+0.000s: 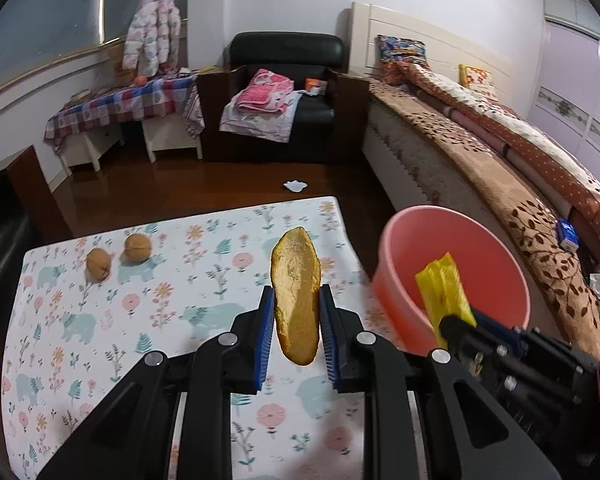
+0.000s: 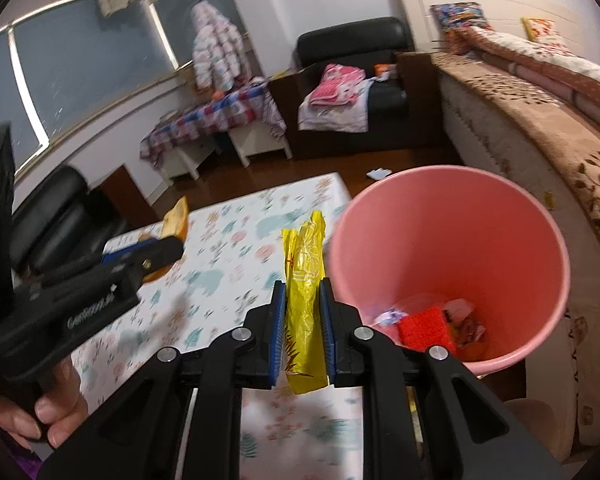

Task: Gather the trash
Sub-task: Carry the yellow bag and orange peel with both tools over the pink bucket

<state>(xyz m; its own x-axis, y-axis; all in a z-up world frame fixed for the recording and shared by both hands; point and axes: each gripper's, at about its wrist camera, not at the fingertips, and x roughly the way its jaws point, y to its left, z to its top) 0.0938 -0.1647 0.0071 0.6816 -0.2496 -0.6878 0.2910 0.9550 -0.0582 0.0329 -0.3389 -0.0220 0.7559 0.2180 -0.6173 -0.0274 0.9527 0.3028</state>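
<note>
A long strip of orange-yellow peel [image 1: 296, 296] stands upright between the blue pads of the left gripper [image 1: 297, 312], which pinch it at both sides and hold it clear above the flowered tablecloth [image 1: 100, 320]. Just to its right, the right gripper [image 2: 303, 320] is clamped on a crumpled yellow wrapper [image 2: 306, 280], the foil sticking out past the fingertips and hanging a little below the pads too. That wrapper sits near the rim of the pink bucket [image 2: 540, 240], which stands right beside the table's edge; seen from the left wrist, the wrapper is already over the bucket's mouth. Down at the bottom of the bucket lie a red scrap [image 2: 426, 330] and some other bits of paper litter.

Two round brown walnuts [image 1: 118, 254] rest side by side on the cloth, well apart from the peel. A hand [image 2: 40, 408] grips the handle of the left tool. Beyond the table a white scrap [image 1: 295, 186] lies on the dark wood floor, with a black armchair [image 1: 284, 52] and a bed [image 1: 500, 160] behind.
</note>
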